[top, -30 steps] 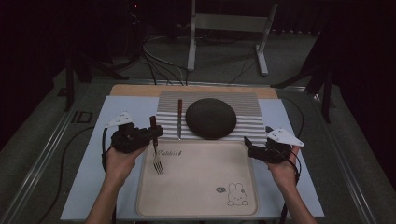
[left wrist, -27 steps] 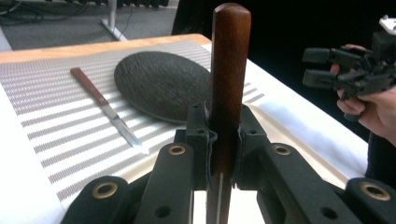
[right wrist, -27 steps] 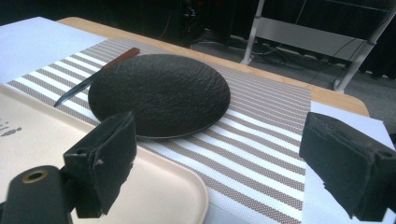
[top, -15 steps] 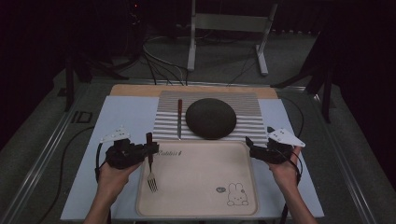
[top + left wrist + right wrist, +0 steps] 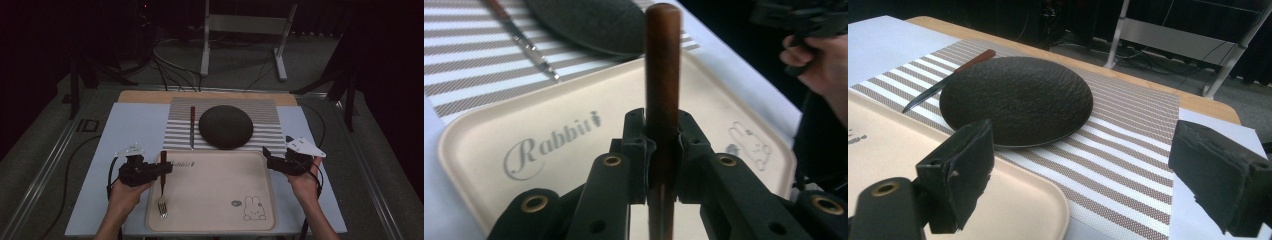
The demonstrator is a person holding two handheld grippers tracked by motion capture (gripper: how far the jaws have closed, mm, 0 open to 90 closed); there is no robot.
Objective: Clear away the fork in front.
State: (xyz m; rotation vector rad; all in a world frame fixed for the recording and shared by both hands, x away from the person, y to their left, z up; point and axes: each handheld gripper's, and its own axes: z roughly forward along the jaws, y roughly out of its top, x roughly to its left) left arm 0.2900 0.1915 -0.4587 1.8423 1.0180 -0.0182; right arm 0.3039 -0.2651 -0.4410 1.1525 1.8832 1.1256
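The left hand-held gripper (image 5: 161,168) pinches the fork (image 5: 162,192) by its wooden handle, tines trailing below over the tray (image 5: 215,220), likely for a flat set-down. The right hand-held gripper (image 5: 266,156), jaws spread, waits beside the plate (image 5: 225,126).

The beige tray (image 5: 484,150) carries the script word "Rabbit" (image 5: 551,142) near one corner; a rabbit line drawing (image 5: 254,207) marks the opposite corner; "ID" (image 5: 88,125) stands on the bench's left edge.
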